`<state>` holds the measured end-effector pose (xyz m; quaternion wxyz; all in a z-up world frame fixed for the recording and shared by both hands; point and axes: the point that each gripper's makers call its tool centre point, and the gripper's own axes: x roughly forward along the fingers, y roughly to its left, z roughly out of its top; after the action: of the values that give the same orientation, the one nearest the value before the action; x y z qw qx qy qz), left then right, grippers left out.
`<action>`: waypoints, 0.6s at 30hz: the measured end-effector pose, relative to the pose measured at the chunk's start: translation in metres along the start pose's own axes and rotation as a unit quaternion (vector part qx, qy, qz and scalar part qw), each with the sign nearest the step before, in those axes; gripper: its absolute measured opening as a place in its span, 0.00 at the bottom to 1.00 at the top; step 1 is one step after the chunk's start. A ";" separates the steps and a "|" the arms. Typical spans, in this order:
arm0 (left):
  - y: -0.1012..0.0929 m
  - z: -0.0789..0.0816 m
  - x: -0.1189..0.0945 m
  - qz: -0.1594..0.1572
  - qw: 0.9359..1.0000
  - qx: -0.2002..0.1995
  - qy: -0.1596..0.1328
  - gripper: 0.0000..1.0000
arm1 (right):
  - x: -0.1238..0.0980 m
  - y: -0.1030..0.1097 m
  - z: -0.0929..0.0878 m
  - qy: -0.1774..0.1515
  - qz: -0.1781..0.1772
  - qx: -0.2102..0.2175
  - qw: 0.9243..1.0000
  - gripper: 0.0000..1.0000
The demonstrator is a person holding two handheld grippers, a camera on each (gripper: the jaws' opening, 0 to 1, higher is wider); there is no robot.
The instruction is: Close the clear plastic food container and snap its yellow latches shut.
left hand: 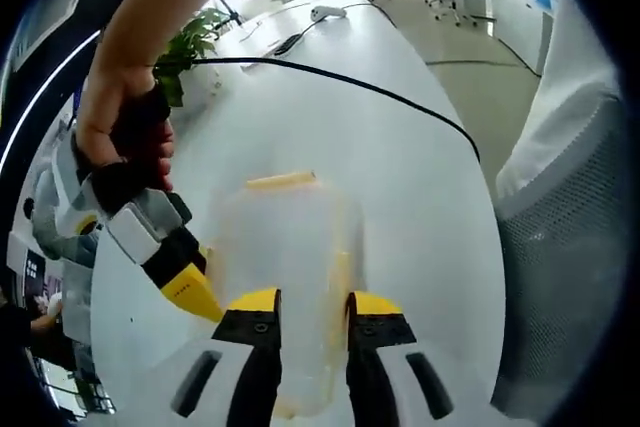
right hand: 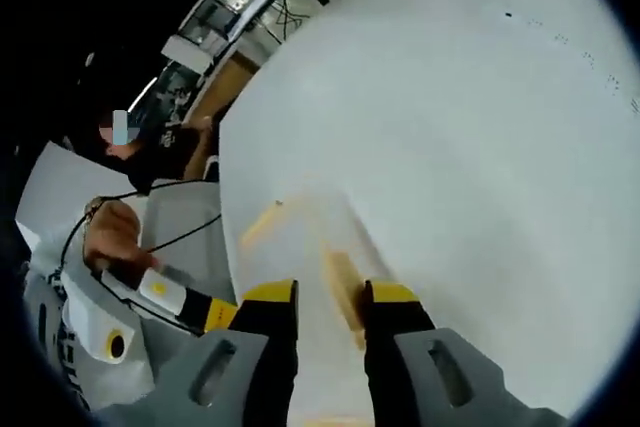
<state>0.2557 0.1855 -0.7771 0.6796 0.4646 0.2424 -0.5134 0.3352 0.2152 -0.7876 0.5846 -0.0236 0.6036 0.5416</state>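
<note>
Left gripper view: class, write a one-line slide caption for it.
Left claw straddles a clear food container with yellow latches on a white table; the right claw presses its side.

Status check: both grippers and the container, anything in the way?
Left gripper astride the clear container's near yellow latch. Right gripper at a yellow latch too; grip uncertain on both. Black cable lies beyond, clear of the work.

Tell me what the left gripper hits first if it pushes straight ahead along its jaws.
Probably the clear plastic food container: the left gripper points right at it, with a yellow latch between the jaw tips. Blur hides whether they already touch.
</note>
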 end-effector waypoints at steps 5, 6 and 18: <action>0.001 0.001 0.000 0.003 1.000 0.003 0.002 0.17 | -0.001 0.003 0.001 -0.003 0.000 -0.003 1.000 0.22; 0.001 0.001 0.000 0.003 1.000 0.002 0.004 0.17 | -0.001 0.003 0.001 -0.003 -0.002 -0.007 1.000 0.22; 0.003 0.002 0.000 0.010 1.000 -0.001 -0.002 0.18 | -0.005 0.000 0.005 -0.016 -0.023 -0.009 1.000 0.24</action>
<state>0.2582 0.1842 -0.7747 0.6856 0.4658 0.2366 -0.5070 0.3399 0.2159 -0.7828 0.6062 -0.0343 0.5890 0.5334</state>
